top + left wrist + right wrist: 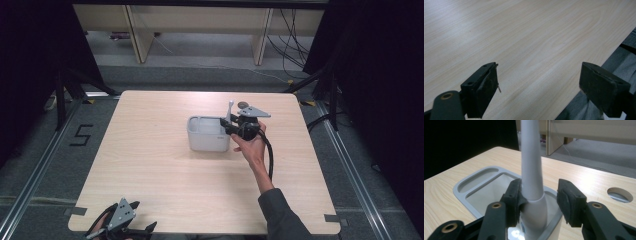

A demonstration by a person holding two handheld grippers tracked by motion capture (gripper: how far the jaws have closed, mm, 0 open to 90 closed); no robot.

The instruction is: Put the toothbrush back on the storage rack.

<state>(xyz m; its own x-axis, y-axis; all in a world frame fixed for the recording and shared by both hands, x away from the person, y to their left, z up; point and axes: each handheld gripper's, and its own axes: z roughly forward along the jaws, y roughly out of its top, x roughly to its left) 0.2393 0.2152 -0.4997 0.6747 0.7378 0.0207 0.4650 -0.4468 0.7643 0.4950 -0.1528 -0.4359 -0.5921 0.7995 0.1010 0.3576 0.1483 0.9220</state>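
A grey rectangular holder (pixel 207 135) stands near the middle of the wooden table (pixel 160 175). A pale grey tapered handle (pixel 230 111) rises upright from its right end. My right gripper (pixel 227 126) reaches in from the right at the holder's rim. In the right gripper view the handle (pixel 530 170) stands between the jaws of my right gripper (pixel 540 191): the left pad rests against it and the right pad stands clear, so the grip is open. The holder's rim (pixel 471 182) shows a shallow side tray. My left gripper (pixel 539 80) hovers open over the near left table corner (pixel 135 225).
A round hole (pixel 244 104) sits in the tabletop just behind the right gripper. The table's near edge runs under the left gripper (pixel 574 95). Shelving legs and cables lie on the floor beyond the far edge.
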